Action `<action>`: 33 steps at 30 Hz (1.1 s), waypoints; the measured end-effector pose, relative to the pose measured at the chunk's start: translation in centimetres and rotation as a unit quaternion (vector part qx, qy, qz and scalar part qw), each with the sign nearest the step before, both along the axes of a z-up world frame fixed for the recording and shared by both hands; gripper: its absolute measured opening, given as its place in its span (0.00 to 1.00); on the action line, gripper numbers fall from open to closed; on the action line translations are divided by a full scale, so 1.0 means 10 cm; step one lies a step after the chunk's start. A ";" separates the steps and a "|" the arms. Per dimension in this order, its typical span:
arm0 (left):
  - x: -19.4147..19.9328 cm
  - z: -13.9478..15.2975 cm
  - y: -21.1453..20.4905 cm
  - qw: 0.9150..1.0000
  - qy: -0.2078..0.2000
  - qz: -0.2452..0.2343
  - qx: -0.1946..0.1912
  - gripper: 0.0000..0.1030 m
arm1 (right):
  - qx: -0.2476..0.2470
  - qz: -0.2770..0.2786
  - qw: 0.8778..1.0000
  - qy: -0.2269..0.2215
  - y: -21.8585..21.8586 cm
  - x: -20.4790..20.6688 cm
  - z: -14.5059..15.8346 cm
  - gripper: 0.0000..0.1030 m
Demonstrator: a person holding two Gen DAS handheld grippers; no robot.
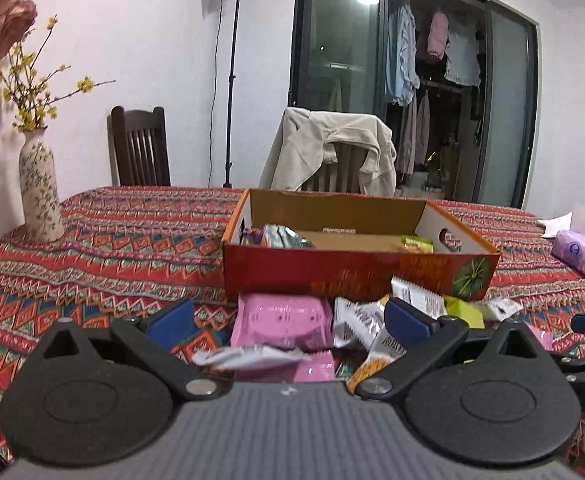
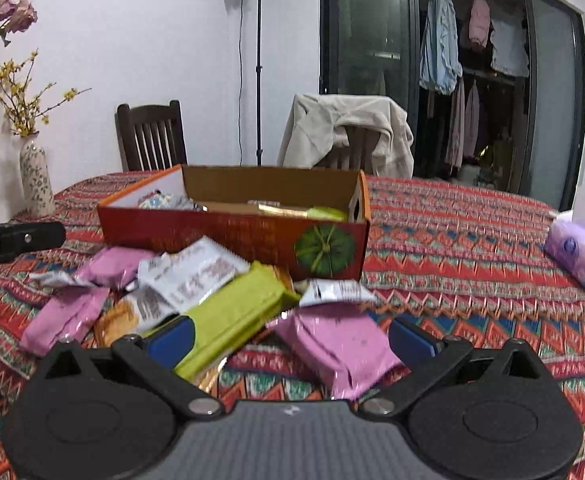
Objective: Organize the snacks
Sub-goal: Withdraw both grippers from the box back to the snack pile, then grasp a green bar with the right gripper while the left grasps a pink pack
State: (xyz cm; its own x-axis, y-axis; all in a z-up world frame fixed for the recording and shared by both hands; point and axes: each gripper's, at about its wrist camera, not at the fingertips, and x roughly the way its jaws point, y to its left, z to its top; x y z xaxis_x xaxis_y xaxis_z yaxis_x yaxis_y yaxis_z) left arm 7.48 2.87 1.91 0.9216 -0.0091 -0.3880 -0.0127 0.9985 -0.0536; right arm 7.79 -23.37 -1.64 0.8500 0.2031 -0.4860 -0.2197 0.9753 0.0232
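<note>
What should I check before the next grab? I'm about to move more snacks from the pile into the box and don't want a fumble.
1. Left gripper open: ok, jaws wide, nothing held.
2. Right gripper open: ok, jaws wide, nothing held.
3. Target between the right fingers: ok, a pink packet lies there on the tablecloth.
4. Target for the left: not ok, pink packet and white wrappers overlap in a heap.
5. Room in the cardboard box: ok, bare floor shows mid-box.
6. Grippers clear of each other: cannot tell, both work the same pile.
</note>
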 end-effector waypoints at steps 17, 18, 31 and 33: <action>-0.09 -0.05 0.11 1.000 0.010 0.016 -0.012 1.00 | 0.007 0.015 0.999 0.052 0.47 0.45 -0.08 0.61; -0.09 -0.06 0.12 1.000 0.011 0.016 -0.013 1.00 | 0.005 0.017 0.999 0.052 0.47 0.44 -0.10 0.59; -0.08 -0.13 0.09 0.999 0.030 0.011 -0.020 1.00 | -0.006 0.009 0.998 0.065 0.26 0.37 -0.20 0.36; -0.10 -0.14 0.07 0.999 0.033 0.009 -0.019 1.00 | -0.006 0.012 0.998 0.060 0.25 0.36 -0.21 0.35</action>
State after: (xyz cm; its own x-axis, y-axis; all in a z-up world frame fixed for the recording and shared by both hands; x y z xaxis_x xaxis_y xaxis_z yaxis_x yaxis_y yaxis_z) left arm 6.50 3.56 0.49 0.8937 -0.0079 -0.4485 -0.0361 0.9953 -0.0894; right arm 11.43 -20.82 -3.76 0.7808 0.2169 -0.5859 -0.2399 0.9700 0.0395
